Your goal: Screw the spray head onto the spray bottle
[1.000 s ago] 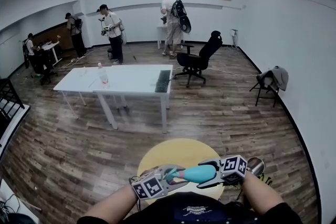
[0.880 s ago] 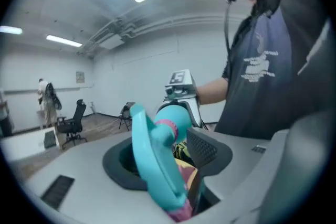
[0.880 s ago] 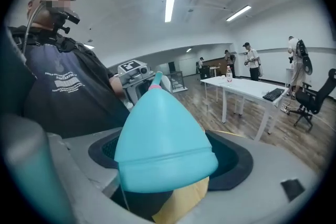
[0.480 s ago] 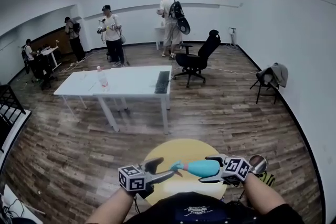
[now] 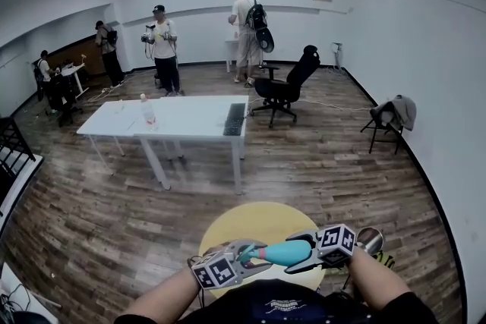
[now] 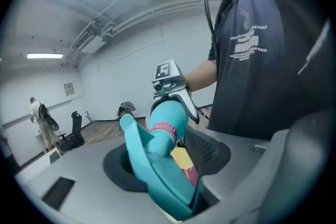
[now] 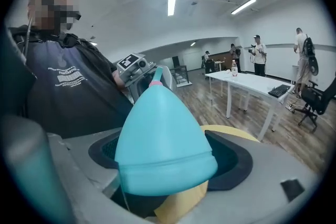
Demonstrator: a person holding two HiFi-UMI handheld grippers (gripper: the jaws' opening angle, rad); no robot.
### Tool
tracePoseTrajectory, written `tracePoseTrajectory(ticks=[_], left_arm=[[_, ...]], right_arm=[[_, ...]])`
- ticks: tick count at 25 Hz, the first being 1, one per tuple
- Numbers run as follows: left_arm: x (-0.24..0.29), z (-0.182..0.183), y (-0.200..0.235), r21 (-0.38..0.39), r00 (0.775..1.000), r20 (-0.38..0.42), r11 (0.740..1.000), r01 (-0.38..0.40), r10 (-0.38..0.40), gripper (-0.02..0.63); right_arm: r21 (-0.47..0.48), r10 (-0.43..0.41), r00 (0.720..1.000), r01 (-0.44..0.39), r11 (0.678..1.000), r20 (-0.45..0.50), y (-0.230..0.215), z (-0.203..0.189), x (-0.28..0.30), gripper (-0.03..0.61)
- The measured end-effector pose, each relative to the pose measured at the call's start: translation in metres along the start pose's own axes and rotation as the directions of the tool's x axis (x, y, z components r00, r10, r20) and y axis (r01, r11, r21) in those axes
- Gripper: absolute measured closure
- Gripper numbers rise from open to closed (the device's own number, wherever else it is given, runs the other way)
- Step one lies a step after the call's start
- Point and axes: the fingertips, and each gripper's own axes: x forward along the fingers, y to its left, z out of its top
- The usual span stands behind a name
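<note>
Clamped the teal spray bottle (image 5: 290,250) in the right gripper (image 5: 302,253) over the yellow round table (image 5: 243,220); just closed the left gripper (image 5: 247,257) onto the spray head (image 6: 152,165), seated at the bottle's neck.

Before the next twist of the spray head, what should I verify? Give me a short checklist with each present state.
1. Right gripper shut on the spray bottle: ok.
2. Left gripper, whose jaws have just been closing, grips the spray head: ok.
3. Head meets the bottle neck at the pink collar, in line: ok.
4. Thread fully tight: cannot tell.
5. Yellow table lies below the bottle: ok.
</note>
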Motion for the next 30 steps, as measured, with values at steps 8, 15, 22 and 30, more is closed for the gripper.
tracePoseTrajectory(ticks=[8,15,22,30], left_arm=[[-0.067,-0.043,0.083,-0.735,0.917,0.188,0.669,-0.106,0.352,0.228],[-0.032,-0.032,0.045,-0.523,0.983,0.127,0.851,-0.048,0.134,0.216],[0.008,-0.02,-0.005,0.07,0.994,-0.107,0.998,-0.008,0.015,0.388],[-0.005,-0.021,0.014,-0.25,0.997,0.047,0.967,-0.043,0.056,0.298]], right_arm=[[0.221,-0.172,0.974,0.137,0.966,0.147,-0.042,-0.004,-0.032,0.118],[0.07,-0.132,0.991,0.13,0.989,0.036,-0.025,-0.001,-0.005,0.118],[-0.009,0.04,0.995,-0.041,0.999,-0.089,0.004,-0.016,0.01,0.118],[0.036,-0.012,1.0,0.012,0.999,0.006,-0.006,-0.005,0.004,0.121]])
